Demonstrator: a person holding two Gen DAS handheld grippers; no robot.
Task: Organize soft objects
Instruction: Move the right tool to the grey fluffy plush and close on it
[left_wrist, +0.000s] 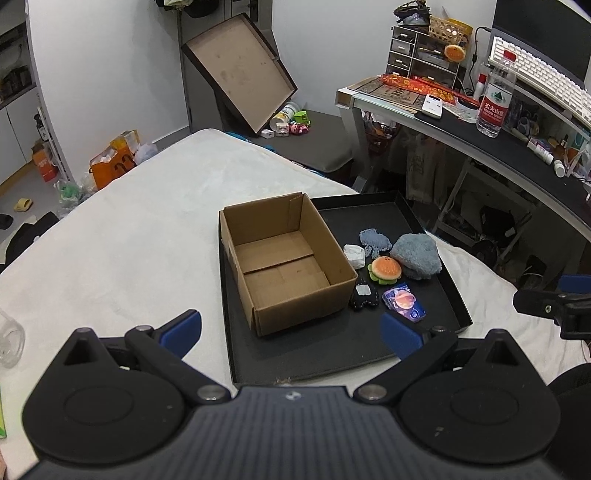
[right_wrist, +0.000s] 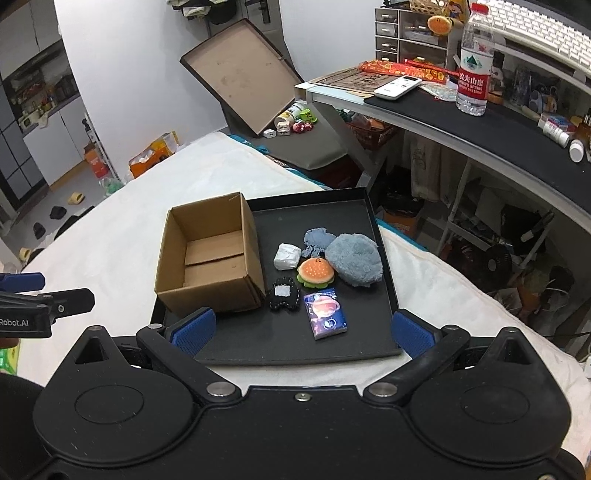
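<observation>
Nothing had been picked yet: the cardboard box (right_wrist: 207, 258) sat empty on the black tray (right_wrist: 384, 288) on the bed, with the soft toys, burger plush (right_wrist: 316, 273) among them, lying just beside it. Both the left claw (left_wrist: 291, 332) and right claw (right_wrist: 301, 332) hung wide and empty. I'd say the next move called for descending onto one toy.

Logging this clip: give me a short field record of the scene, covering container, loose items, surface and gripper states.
container: cardboard box, open, nothing visible inside
surface: black tray on a white bed
loose items: blue plush, burger toy, black felt figure, white packet, planet card pack, all beside the box
left hand-held gripper: open, holding nothing
right hand-held gripper: open, holding nothing
</observation>
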